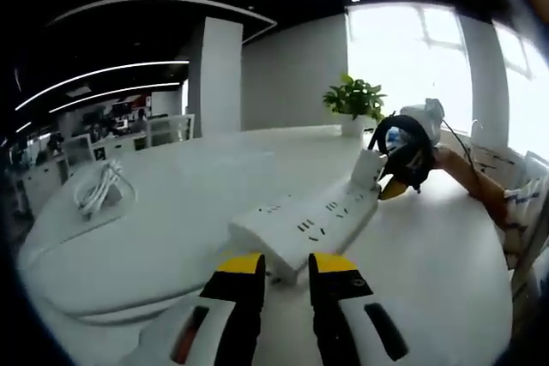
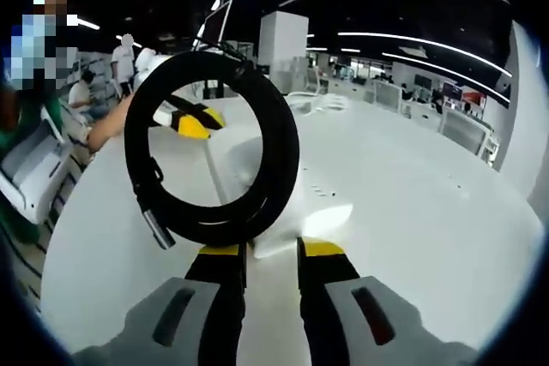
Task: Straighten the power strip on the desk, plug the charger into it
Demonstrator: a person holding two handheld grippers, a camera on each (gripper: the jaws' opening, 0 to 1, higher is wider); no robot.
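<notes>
Left gripper view looks across a broad white desk (image 1: pixel 171 212) with a rounded edge. The strip (image 1: pixel 309 225) lies at centre frame, running from just above the left gripper (image 1: pixel 286 265) up and right toward the right gripper (image 1: pixel 396 184). The left jaws stand a little apart at bottom centre, yellow tips just short of the strip's near end, with nothing between them. At the strip's far end a white charger (image 1: pixel 369 166) stands upright on the strip, the right gripper's yellow tip beside it and a black cable coil (image 1: pixel 401 147) hanging by it. A bundle of white cord (image 1: pixel 101 188) lies at the left of the desk. A potted plant (image 1: pixel 355 102) stands at the far edge, upper right of centre, before bright windows (image 1: pixel 412 57). Office desks and ceiling light strips fill the dim upper left; a white pillar (image 1: pixel 221 75) rises above centre.

In the right gripper view the coil (image 2: pixel 212 150) hangs large at centre, its plug end at lower left. The right gripper (image 2: pixel 270 250) has its jaws narrowly parted at bottom centre; the white charger (image 2: pixel 292 225) sits between the tips, but I cannot tell whether they press it. The left gripper (image 2: pixel 190 120) shows through the coil, upper left. People sit at the far left; rows of desks stretch to the upper right.
</notes>
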